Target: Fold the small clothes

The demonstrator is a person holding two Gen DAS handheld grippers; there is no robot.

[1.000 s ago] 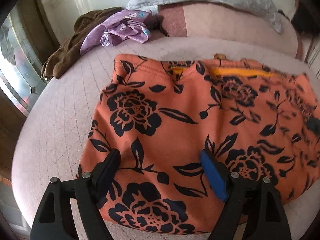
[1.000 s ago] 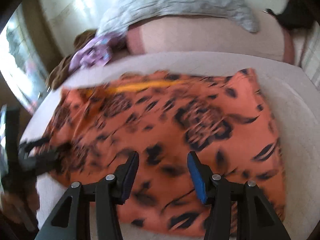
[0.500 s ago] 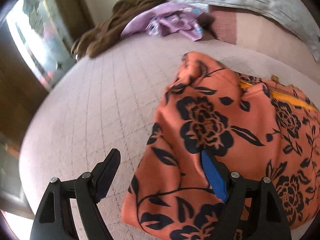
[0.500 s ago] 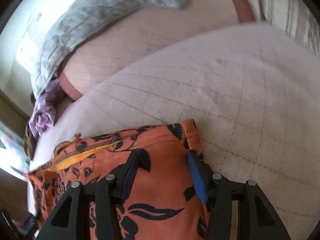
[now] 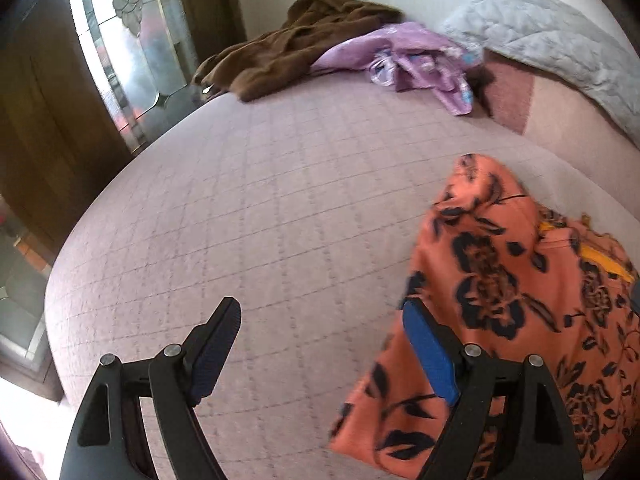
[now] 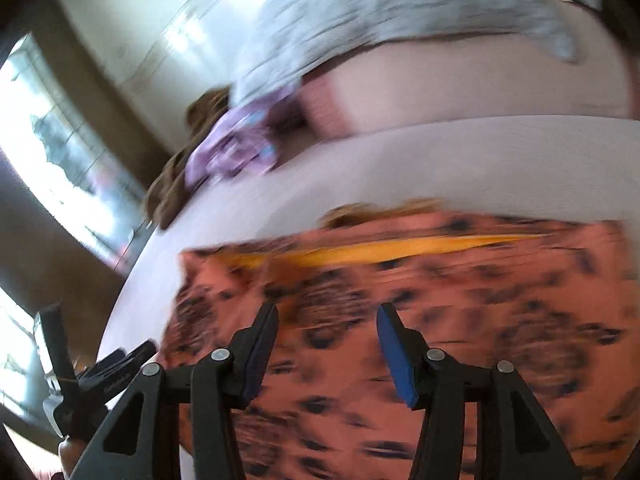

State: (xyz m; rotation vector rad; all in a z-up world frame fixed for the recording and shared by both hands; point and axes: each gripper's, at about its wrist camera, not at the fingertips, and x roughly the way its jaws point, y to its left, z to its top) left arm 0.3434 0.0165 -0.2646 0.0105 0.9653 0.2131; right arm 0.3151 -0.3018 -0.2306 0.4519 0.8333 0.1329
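Since the earlier frames, the left gripper [image 5: 320, 344] has shifted off the orange flowered garment [image 5: 520, 300] toward the left edge of the bed [image 5: 260, 200]; only its right finger now overlaps the cloth, and bare bedspread lies under the gap. Its jaws stand spread wide with nothing between them.

Left wrist view, sharp: the garment lies at the right of the frame, on the bed's near side, with a yellow inner strip showing at its far edge. A brown garment [image 5: 304, 40] and a purple garment [image 5: 420, 60] lie heaped at the far left corner of the bed, touching each other; a grey quilted pillow [image 5: 540, 32] lies along the far edge.

Right wrist view, heavily blurred: the right gripper [image 6: 328, 344] is over the garment [image 6: 460, 312], jaws closing; the pads do not visibly press on any cloth. Only this view shows the left gripper from outside, at the bed's left edge. No containers are visible.
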